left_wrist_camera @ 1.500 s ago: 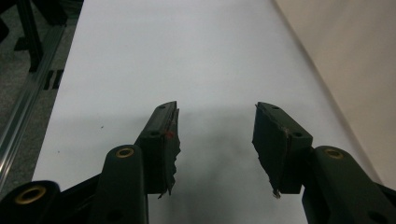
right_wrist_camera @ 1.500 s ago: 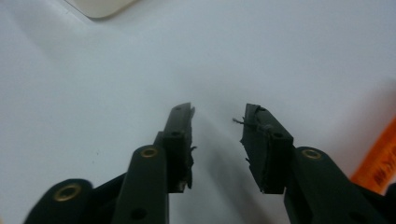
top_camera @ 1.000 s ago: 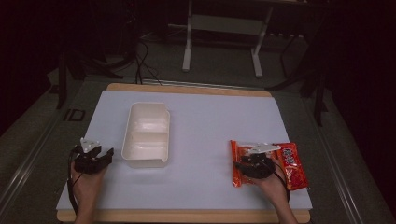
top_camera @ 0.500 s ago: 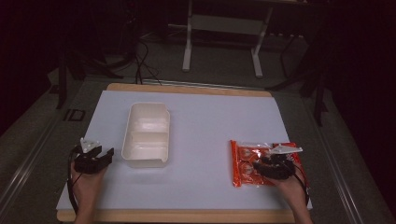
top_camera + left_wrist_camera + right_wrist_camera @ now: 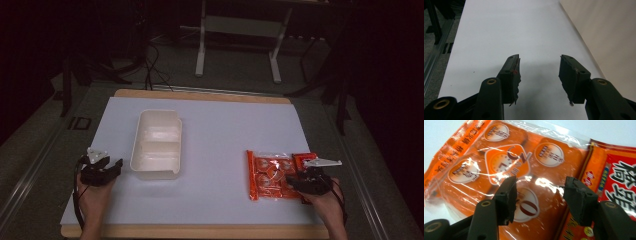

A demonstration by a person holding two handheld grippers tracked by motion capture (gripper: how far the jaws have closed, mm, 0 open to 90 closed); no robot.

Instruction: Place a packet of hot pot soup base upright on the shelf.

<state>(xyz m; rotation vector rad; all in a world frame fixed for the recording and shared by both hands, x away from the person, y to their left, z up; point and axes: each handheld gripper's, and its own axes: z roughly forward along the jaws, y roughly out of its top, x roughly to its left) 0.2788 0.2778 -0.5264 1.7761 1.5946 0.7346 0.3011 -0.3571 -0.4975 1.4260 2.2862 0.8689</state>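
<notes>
Hovering right gripper (image 5: 296, 181), jaws just widening and gripping nothing, shifted rightward over orange snack pack (image 5: 270, 175); readying a pickup; left gripper (image 5: 112, 166) idling apart.

A dim lab or recording studio. A white-topped wooden table (image 5: 210, 130) stands on grey floor. Behind it are black cables (image 5: 150, 65) and a white metal stand (image 5: 237, 30).

High view: above near edge of tabletop (image 5: 220, 130), facing forward-down. Left gripper view: low, close beside tray (image 5: 609, 37). Right gripper view: close over packet (image 5: 506, 170); both shared with high view.
</notes>
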